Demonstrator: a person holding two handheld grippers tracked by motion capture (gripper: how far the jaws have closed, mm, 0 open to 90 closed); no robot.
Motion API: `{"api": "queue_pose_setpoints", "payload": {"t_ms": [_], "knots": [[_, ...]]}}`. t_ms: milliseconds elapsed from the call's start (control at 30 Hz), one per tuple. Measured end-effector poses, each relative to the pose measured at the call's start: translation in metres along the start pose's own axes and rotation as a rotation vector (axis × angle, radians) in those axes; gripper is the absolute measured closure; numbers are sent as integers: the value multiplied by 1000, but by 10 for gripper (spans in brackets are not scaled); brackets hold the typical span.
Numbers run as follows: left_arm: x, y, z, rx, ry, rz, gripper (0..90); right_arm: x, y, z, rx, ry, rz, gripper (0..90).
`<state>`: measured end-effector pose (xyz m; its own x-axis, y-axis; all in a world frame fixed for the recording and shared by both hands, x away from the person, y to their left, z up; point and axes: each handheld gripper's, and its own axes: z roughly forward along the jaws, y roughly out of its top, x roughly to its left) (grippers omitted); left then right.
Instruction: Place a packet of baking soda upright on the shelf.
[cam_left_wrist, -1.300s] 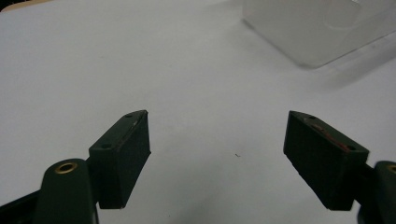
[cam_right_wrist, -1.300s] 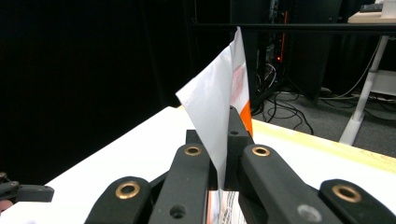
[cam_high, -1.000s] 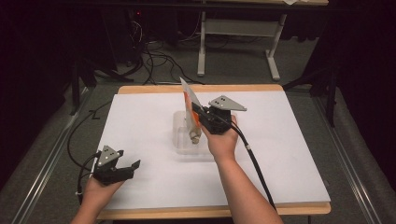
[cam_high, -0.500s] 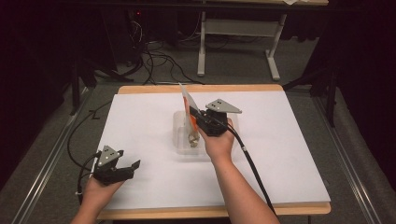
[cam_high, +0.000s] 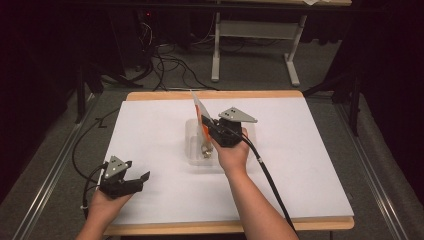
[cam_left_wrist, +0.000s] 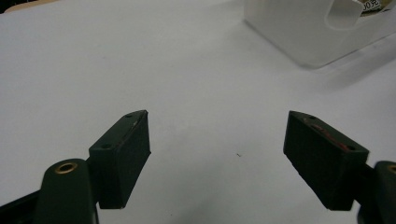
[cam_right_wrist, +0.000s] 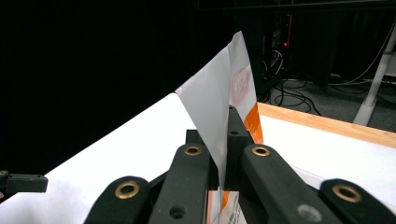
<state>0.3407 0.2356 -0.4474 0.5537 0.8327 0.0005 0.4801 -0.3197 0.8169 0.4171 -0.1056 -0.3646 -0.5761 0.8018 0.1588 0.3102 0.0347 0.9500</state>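
A clear plastic box (cam_high: 192, 142) sits mid-table holding a small metal-looking piece (cam_high: 204, 150); above it the right gripper (cam_high: 209, 125) pinches a white-and-orange packet (cam_high: 199, 111) upright; the left gripper (cam_high: 140, 179) rests near the table's (cam_high: 310, 150) front-left corner, jaws spread, holding nothing.

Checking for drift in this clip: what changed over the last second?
Little. The right tongs, shut on the orange-and-white packet, shifted slightly toward the person above the clear bin. Nothing was grasped or released. The left tongs stayed open at the table's near-left corner.
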Motion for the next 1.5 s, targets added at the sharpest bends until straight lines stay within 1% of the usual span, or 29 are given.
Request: {"api": "queue_pose_setpoints", "payload": {"t_ms": [167,333,567,800,900,1067,1133,1200,1333,1467,1500], "knots": [[1,0,1,3,0,2,233,-1,-4,-4,-13,8,6,900],[0,0,1,4,-2,5,233,-2,-7,-8,-15,3,8,900],[0,0,2,9,-4,12,233,-3,-11,-8,-8,-2,15,900],[0,0,2,12,-7,10,232,-3,-15,-9,-3,-5,25,900],[0,0,3,16,-9,13,232,-4,-15,-8,-1,-2,11,900],[0,0,3,16,-11,9,232,-4,-17,-8,5,-4,8,900],[0,0,2,11,-6,15,232,-3,-18,-8,10,-1,5,900],[0,1,2,10,-7,15,232,-1,-22,-6,31,-2,-11,900],[0,1,2,11,-6,14,232,1,-30,-6,28,14,-6,900],[0,1,3,13,-7,15,232,2,-34,-8,35,13,-11,900],[0,1,3,13,-6,14,232,2,-37,-10,35,17,-6,899]]}}
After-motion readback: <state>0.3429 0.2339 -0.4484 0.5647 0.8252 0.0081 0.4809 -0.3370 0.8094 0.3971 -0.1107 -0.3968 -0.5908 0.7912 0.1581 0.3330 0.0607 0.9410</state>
